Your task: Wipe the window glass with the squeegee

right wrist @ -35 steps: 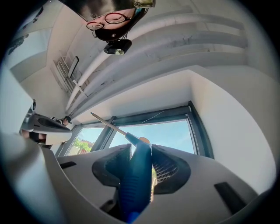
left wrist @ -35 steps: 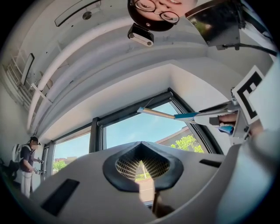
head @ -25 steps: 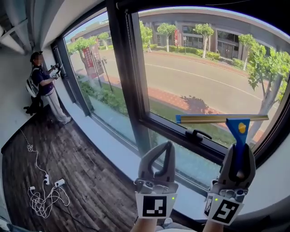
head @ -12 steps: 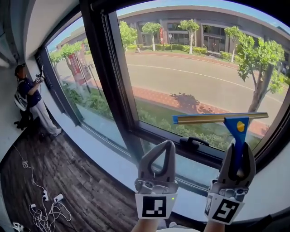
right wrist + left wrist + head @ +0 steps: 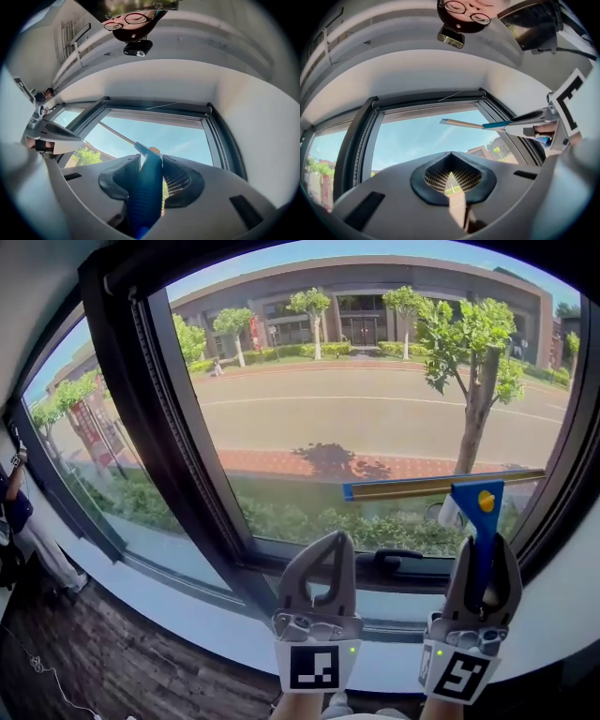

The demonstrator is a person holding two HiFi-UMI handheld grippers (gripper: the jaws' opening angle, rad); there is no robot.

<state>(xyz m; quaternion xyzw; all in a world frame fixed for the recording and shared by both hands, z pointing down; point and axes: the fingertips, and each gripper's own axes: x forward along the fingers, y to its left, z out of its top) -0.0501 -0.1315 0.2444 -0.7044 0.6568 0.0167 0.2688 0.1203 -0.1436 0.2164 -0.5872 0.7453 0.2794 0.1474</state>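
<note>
- Blue-handled squeegee (image 5: pixel 478 521) is standing upright in the right gripper (image 5: pixel 482 559), whose jaws are clamping its handle; its brass-coloured blade bar is lying level above the jaw tips, low across the window glass (image 5: pixel 356 399), seemingly touching it, though contact is hard to judge.
- The left gripper (image 5: pixel 336 545) is hovering just beside it, jaws pressed together on nothing; it is pointing up at the dark window frame (image 5: pixel 183 465).

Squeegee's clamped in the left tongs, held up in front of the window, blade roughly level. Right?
No. The right tongs clamp the squeegee, as the right gripper view shows; the left tongs are shut and empty. It is held up in front of the window, blade roughly level.
</note>
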